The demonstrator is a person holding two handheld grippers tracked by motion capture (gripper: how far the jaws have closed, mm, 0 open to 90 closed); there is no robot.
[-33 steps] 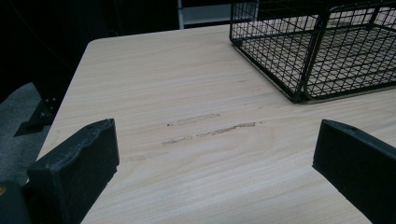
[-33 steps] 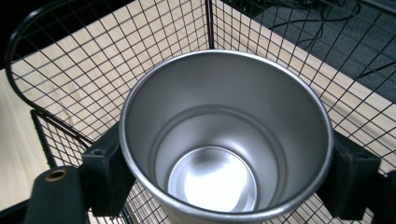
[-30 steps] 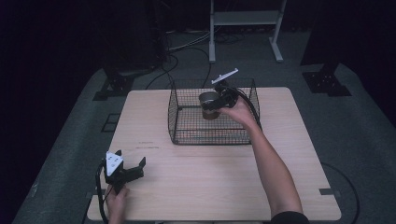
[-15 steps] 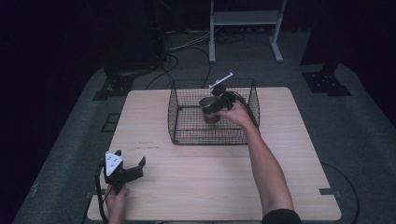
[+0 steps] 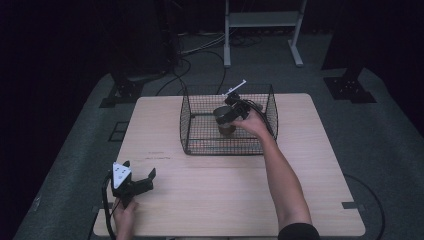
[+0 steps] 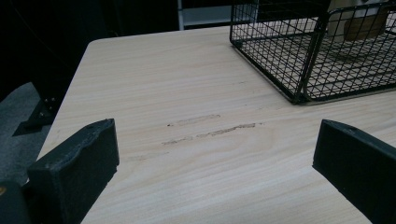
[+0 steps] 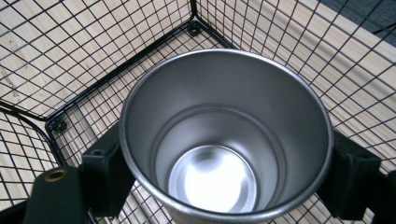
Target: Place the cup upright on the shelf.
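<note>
- High view: the right gripper holds a metal cup upright inside the black wire basket at the far middle of the wooden table. The left gripper rests at the near left corner, jaws spread wide and empty.
- Left gripper view: both jaws stand far apart over bare table; the basket lies far right.
- Right gripper view: the jaws clamp the cup from either side, its open mouth up, above the basket's floor.

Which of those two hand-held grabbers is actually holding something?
The right gripper, reaching into the black wire basket: its fingers clamp a shiny, empty metal cup. The left gripper sits at the wooden table's near-left corner, fingers apart, empty.
</note>
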